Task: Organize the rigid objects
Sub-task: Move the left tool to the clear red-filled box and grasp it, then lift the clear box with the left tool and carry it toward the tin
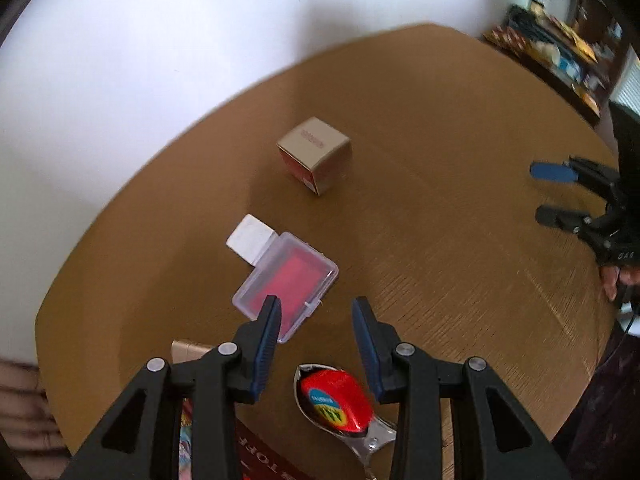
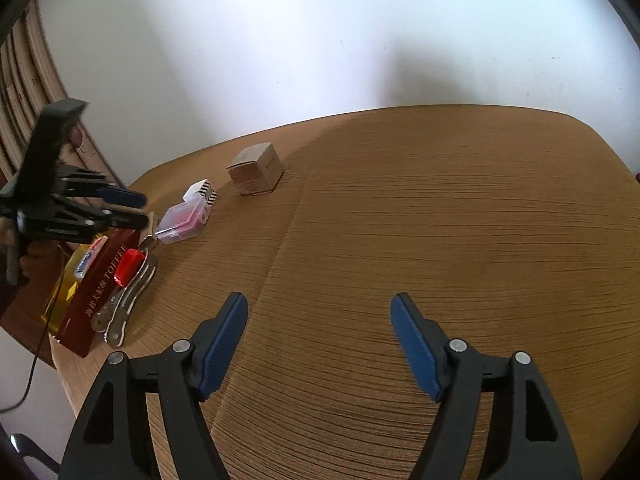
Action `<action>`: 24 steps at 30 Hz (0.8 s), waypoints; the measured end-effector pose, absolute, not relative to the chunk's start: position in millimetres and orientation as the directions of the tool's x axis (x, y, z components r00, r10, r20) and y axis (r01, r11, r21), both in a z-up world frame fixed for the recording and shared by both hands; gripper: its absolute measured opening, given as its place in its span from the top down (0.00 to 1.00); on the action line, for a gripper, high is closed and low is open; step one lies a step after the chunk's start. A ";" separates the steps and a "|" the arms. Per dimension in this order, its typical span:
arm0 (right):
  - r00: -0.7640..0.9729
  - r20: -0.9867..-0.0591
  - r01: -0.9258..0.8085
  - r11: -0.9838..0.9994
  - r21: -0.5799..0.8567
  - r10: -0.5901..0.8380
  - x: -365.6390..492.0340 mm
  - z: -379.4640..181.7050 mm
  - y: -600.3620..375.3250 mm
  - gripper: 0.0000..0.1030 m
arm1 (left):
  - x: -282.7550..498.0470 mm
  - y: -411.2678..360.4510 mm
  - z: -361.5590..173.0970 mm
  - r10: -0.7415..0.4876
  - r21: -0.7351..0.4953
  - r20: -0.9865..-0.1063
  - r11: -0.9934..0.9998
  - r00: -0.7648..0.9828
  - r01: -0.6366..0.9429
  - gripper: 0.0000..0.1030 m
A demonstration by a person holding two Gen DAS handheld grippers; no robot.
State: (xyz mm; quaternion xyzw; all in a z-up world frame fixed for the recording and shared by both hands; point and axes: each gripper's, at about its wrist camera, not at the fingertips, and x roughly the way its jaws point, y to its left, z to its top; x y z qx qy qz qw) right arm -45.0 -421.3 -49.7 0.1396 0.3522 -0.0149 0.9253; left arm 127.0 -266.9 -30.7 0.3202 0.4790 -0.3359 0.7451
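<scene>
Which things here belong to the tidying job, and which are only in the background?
Belong to the job:
cardboard box
clear case with red insert
small white box
red tape measure
metal pliers
toffee box
left tool, open
right tool, open

Only background:
wooden table
white wall
cluttered shelf

1. Left tool (image 1: pixel 316 320): black plastic frame with triangular cut-outs, silver round rivets, blue ribbed pads (image 1: pixel 266 346).
2. Right tool (image 2: pixel 320 328): same black frame, silver rivets, blue pads (image 2: pixel 416 346).
3. Bare skin of a hand (image 1: pixel 618 278) shows behind it.
</scene>
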 end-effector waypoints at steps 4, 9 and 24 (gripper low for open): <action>0.748 -0.657 0.116 0.957 0.264 0.091 -45.8 -50.9 -422.6 0.28 | 149.8 -269.1 -37.2 -0.164 0.154 -0.944 0.546 0.286 0.824 0.64; 0.737 -0.667 0.115 0.950 0.290 0.114 -43.0 -53.3 -426.3 0.28 | 166.1 -270.2 -48.1 -0.111 0.176 -0.959 0.488 0.260 0.855 0.64; 0.707 -0.696 0.119 0.950 0.290 0.124 -41.1 -59.0 -427.2 0.24 | 184.8 -278.2 -59.5 -0.111 0.085 -0.985 0.348 0.131 0.934 0.57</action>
